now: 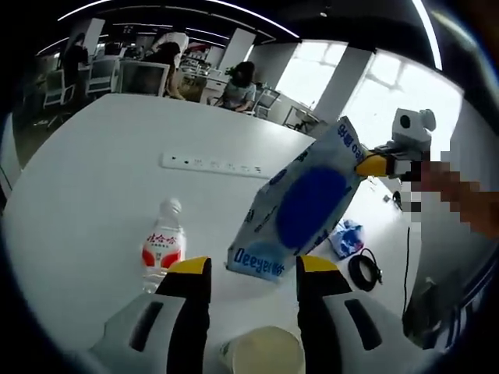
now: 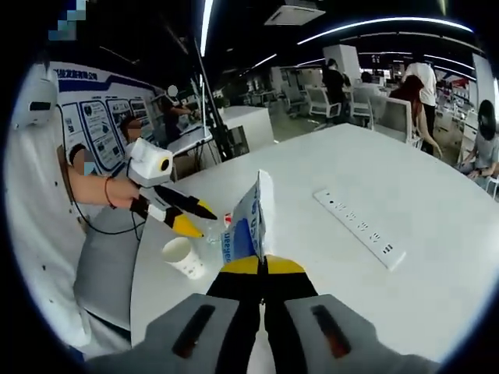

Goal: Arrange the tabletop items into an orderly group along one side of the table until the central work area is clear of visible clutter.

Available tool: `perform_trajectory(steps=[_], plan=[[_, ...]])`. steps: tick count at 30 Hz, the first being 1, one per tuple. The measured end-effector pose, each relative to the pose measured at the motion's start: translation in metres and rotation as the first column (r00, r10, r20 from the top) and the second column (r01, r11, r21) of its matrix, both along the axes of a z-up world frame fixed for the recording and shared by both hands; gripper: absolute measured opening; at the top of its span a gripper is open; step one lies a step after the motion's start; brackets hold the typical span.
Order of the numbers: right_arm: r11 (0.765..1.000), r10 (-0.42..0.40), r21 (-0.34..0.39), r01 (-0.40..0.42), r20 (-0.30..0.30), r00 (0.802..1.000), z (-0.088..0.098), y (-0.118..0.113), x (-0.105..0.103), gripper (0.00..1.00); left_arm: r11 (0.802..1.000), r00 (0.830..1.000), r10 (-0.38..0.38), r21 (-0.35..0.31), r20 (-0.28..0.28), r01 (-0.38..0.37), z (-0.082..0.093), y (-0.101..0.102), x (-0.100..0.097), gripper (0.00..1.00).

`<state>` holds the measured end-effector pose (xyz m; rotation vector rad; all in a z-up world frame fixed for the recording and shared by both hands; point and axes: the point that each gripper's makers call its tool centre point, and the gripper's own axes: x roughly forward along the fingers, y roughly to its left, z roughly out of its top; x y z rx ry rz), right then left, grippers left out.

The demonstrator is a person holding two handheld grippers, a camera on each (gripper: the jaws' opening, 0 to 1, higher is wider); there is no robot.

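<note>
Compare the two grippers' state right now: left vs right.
The left gripper has its jaws apart and holds nothing; the right gripper is shut on the edge of the blue and white tissue pack.
The left gripper hangs above the white paper cup beside the clear plastic water bottle; the right gripper holds the tissue pack tilted.
Both have yellow-tipped black jaws.

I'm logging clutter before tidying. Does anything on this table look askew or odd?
Yes. The blue tissue pack is tilted up off the white table, pinched at one corner by the right tongs. The water bottle and paper cup stand upright.
</note>
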<state>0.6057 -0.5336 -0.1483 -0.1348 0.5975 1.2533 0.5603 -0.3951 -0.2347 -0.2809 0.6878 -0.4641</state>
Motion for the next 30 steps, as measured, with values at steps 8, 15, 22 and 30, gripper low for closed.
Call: perform_trajectory(steps=[8,15,22,30], plan=[[0.988,-0.096,0.123,0.095,0.007,0.995,0.037,-0.008,0.000,0.00,1.000,1.000,-0.002,-0.011,0.013,0.002,0.006,-0.011,0.009,0.41],[0.968,-0.163,0.194,0.160,0.001,0.987,0.056,-0.017,-0.004,0.00,0.999,0.999,-0.022,-0.031,0.026,0.023,0.014,-0.027,0.014,0.39],[0.937,-0.213,0.277,0.211,-0.025,0.977,0.070,-0.023,-0.013,0.00,0.997,0.998,-0.040,-0.063,0.053,0.043,0.026,-0.042,0.021,0.31],[0.896,-0.288,0.337,0.288,-0.052,0.956,0.076,-0.033,-0.018,0.00,0.995,0.994,-0.056,-0.077,0.091,0.063,0.041,-0.051,0.023,0.15]])
